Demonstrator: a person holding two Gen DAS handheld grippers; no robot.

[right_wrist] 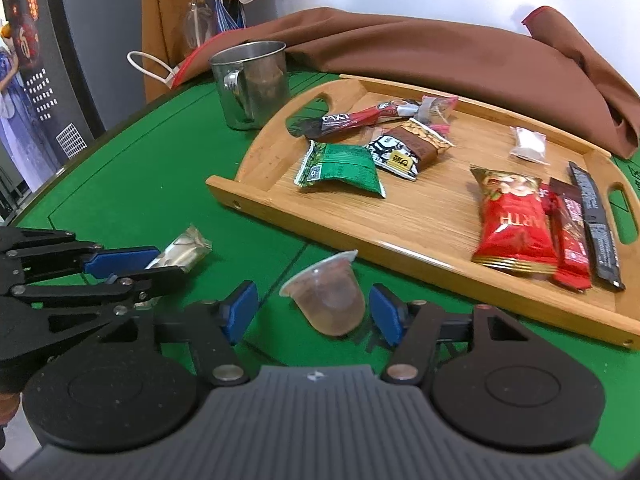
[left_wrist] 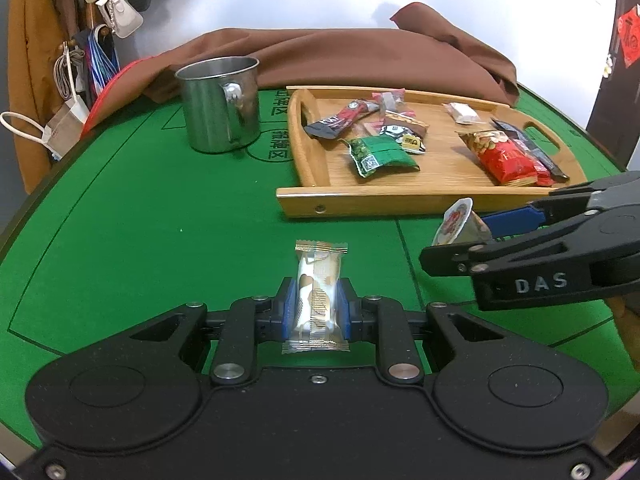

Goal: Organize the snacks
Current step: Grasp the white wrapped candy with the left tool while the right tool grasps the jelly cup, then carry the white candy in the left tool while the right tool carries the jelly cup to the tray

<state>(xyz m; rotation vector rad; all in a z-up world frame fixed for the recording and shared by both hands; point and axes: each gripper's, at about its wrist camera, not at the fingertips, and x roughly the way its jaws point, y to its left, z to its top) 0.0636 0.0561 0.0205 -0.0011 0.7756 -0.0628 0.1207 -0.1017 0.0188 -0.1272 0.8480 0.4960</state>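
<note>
My left gripper (left_wrist: 318, 292) is shut on a white-and-gold wrapped snack bar (left_wrist: 318, 280), its blue pads pressing both long sides just above the green table. In the right wrist view the same bar (right_wrist: 186, 248) sticks out of the left gripper (right_wrist: 168, 266) at the left. My right gripper (right_wrist: 312, 312) stands open around a small clear jelly cup (right_wrist: 326, 300) lying tipped on the felt. The right pad is close to the cup and the left pad is apart from it. A wooden tray (right_wrist: 400, 256) behind holds several snack packets.
A steel mug (left_wrist: 220, 104) stands left of the tray (left_wrist: 360, 196). Behind both lies a heap of brown cloth (left_wrist: 360, 52). In the tray are a green packet (left_wrist: 380, 156) and a red nut packet (left_wrist: 504, 156). Bags and coats hang at the far left.
</note>
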